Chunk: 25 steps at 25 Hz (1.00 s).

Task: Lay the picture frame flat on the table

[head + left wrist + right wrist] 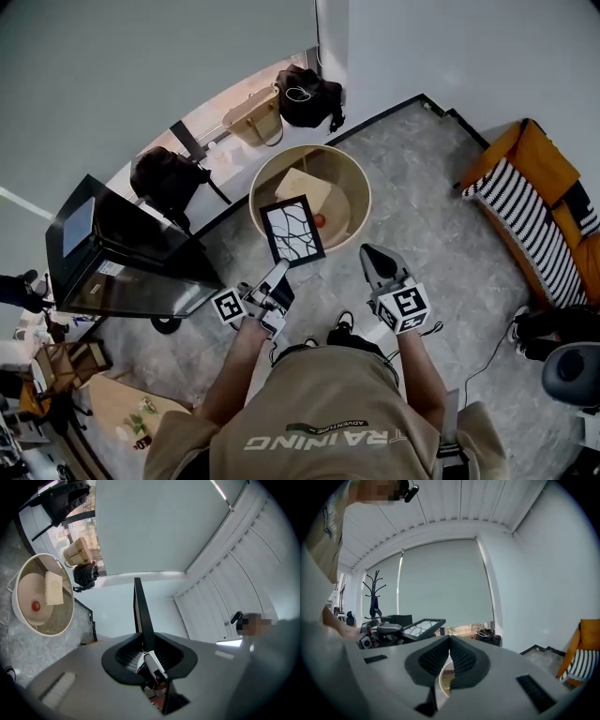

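The picture frame [292,231] is black, with a white branch-pattern picture. It hangs in the air over the near rim of the round wooden table [361,187]. My left gripper [279,272] is shut on its lower edge. In the left gripper view the frame [140,613] stands edge-on between the closed jaws of the left gripper [143,644]. My right gripper [367,251] hovers to the right of the frame, apart from it, shut and holding nothing. In the right gripper view the right gripper [450,641] has its pads together, and the frame [423,626] shows at the left.
On the table lie a beige box [305,190] and a small red object [320,220]. A black screen on a stand [122,253] is at the left. Bags [309,94] lie beyond the table. An orange sofa with a striped cushion [530,187] stands at the right.
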Available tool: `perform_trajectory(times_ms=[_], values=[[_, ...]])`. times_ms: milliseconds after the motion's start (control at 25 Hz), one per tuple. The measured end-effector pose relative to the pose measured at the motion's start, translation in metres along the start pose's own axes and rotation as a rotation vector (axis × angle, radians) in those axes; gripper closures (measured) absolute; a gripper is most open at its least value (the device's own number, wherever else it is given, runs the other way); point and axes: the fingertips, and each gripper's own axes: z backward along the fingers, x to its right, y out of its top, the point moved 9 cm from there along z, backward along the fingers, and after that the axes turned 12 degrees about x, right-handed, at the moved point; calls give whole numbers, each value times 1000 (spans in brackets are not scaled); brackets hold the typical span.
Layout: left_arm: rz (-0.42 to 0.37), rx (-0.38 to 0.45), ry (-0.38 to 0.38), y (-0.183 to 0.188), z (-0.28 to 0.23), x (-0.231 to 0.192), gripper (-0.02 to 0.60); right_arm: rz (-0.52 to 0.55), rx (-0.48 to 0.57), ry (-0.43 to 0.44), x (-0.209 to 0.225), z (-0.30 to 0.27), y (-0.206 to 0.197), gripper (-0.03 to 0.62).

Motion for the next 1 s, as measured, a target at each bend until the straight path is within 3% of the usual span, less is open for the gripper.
perform_trajectory(times_ms=[360, 640, 1000], values=[[6, 70, 7, -10, -55, -17, 503, -32, -30, 68, 70, -30, -7, 587], [-13, 116, 19, -13, -59, -22, 503, -37, -18, 122, 87, -43, -8, 587], [-4, 130, 31, 16, -70, -44, 503, -46, -45, 156, 92, -81, -17, 588]])
